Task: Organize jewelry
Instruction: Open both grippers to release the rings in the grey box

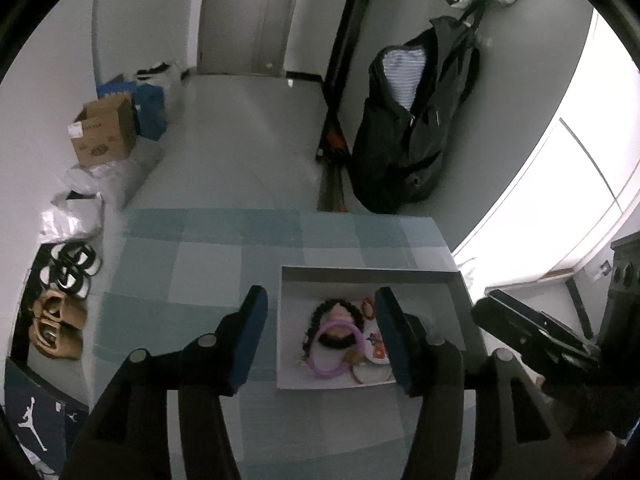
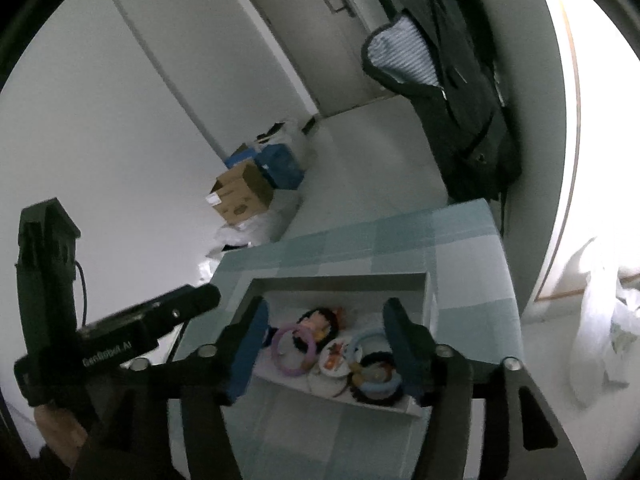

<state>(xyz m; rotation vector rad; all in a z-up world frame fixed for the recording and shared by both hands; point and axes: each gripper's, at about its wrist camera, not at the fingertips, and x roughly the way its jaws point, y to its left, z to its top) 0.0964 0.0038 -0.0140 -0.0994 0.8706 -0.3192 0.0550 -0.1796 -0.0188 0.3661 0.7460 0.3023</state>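
Note:
A shallow white box (image 1: 360, 276) sits on a blue checked tablecloth (image 1: 208, 264). In it lie a pink ring bracelet (image 1: 340, 350), a black beaded bracelet (image 1: 320, 312) and other small pieces. My left gripper (image 1: 320, 336) is open and empty, held above the box's near left part. In the right wrist view the box (image 2: 340, 280) holds the pink bracelet (image 2: 292, 348), a light blue bracelet (image 2: 368, 340) and dark beaded ones. My right gripper (image 2: 326, 344) is open and empty above the box. The left gripper's body (image 2: 120, 340) shows at the left.
The table's far edge (image 1: 280, 212) drops to a grey floor. A dark jacket (image 1: 416, 120) hangs at the right. Cardboard and blue boxes (image 1: 108, 128) stand by the left wall, shoes (image 1: 60, 320) lie below them. The right gripper's body (image 1: 540, 332) is at the right.

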